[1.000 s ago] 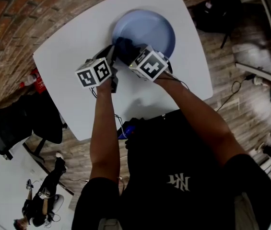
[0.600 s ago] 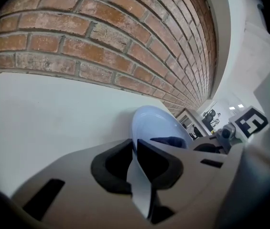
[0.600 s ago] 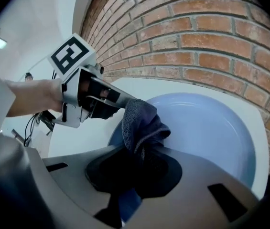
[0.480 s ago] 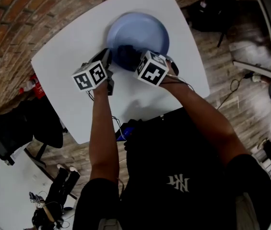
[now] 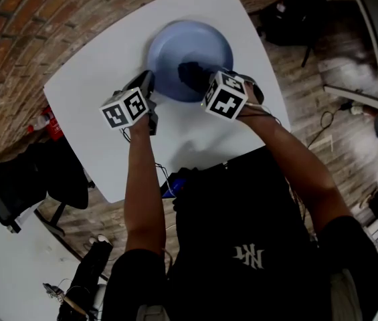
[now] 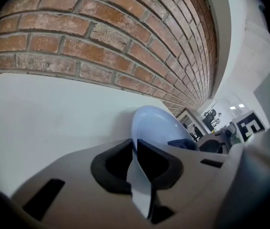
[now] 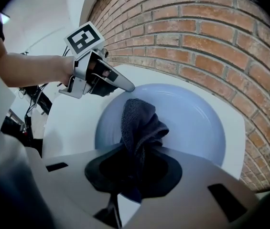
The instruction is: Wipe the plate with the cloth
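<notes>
**Plate-wiping station: plate pinned at the rim, cloth resting in its bowl.**

Item 1: round, shallow, pale-blue plate (image 5: pixel 187 45), lying flat toward the far side of the white square table (image 5: pixel 102 72). Item 2: left gripper (image 6: pixel 137 151), jaws clamped on the plate's near-left rim, probably to stop the plate sliding or turning under the wipe. Item 3: right gripper (image 7: pixel 135 168), jaws closed on a bunched dark blue-grey terry cloth (image 7: pixel 139 118). The cloth's free end lies on the plate's inner surface by the near rim, so a sweep of that gripper would likely drag fabric across the plate.
</notes>
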`<state>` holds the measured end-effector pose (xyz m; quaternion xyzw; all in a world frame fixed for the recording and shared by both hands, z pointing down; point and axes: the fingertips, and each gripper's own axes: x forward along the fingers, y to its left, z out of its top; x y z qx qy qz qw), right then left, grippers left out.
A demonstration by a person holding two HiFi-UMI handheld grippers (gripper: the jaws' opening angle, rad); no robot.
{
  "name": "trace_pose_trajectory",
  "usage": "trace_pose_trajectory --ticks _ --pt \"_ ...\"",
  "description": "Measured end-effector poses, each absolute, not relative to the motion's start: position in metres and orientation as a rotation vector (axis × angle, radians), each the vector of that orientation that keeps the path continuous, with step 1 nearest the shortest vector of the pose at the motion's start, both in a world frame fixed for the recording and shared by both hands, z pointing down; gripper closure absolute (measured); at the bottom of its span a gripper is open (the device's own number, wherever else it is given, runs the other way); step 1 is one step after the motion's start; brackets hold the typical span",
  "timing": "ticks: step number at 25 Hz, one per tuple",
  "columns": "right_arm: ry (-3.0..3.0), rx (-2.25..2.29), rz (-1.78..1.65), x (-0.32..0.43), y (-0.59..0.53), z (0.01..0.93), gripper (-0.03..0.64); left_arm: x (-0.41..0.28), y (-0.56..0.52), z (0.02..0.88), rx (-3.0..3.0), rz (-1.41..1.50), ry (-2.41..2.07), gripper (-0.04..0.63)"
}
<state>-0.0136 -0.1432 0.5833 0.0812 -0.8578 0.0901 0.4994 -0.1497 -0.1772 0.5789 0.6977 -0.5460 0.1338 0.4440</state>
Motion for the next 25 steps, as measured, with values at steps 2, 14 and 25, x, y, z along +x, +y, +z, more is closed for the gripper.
trace_pose_trajectory --ticks 2,14,25 --pt "-2.059 0.204 0.200 -0.005 -0.148 0.583 0.537 -0.150 -0.177 0.579 1.731 0.333 -1.354 0.561" --pt "-1.986 0.310 0.087 0.035 -0.193 0.582 0.537 -0.150 -0.177 0.579 1.729 0.335 -1.359 0.561" --pt "-1.975 0.352 0.036 0.034 -0.218 0.580 0.537 -0.149 -0.176 0.579 1.726 0.335 -1.359 0.560"
